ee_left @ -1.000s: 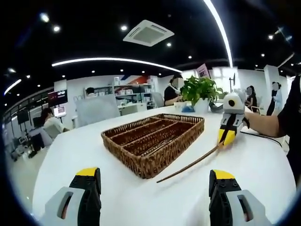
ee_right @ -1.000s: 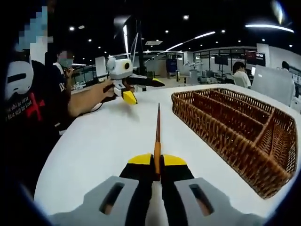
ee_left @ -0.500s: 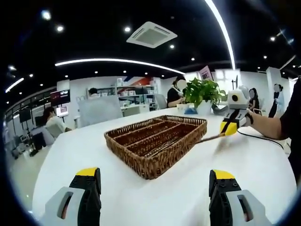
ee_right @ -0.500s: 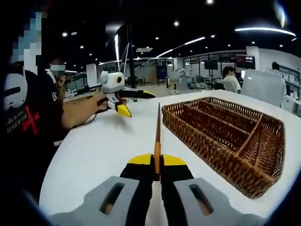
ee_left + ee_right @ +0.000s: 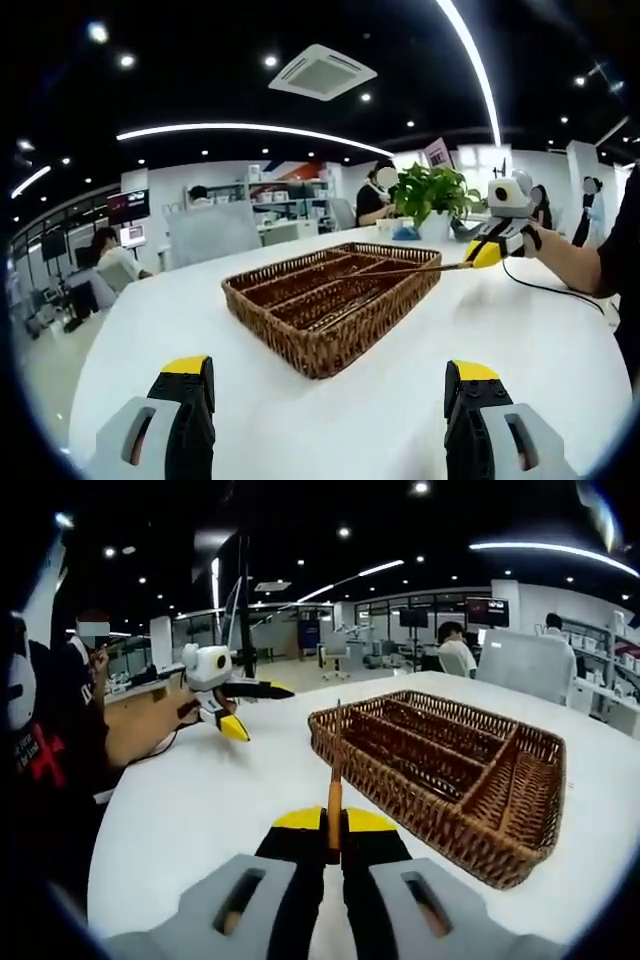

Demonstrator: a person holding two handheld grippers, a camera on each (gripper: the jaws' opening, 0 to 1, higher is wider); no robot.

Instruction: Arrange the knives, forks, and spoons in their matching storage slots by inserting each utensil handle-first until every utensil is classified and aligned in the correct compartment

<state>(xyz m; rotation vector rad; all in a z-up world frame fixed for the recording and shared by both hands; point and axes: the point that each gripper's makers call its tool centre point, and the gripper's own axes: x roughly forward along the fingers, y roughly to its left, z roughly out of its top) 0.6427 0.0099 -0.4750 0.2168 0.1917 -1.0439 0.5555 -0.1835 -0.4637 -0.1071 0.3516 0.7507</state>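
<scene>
A brown wicker tray [image 5: 322, 352] with several long compartments sits on the white table [image 5: 300, 420]. My right gripper [image 5: 334, 825] is shut on a thin brown stick-like utensil [image 5: 335, 765]; I cannot tell which kind it is. In the left gripper view, the right gripper [image 5: 487, 250] is held in a hand beyond the tray. The utensil [image 5: 415, 268] reaches level over the tray's far rim. My left gripper [image 5: 325, 400] hovers open and empty over the table in front of the tray. In the right gripper view, the tray [image 5: 430, 817] lies ahead to the right and the left gripper [image 5: 260, 712] is far left.
A potted green plant [image 5: 430, 190] stands on the table behind the tray. A cable [image 5: 560, 295] trails across the table at the right. Bare white tabletop surrounds the tray. People sit at desks in the office behind, and a person in dark clothes [image 5: 45, 750] stands beside the table.
The right gripper has lifted the utensil off the table and swung its free end over the tray's rim. The left gripper has stayed open in place.
</scene>
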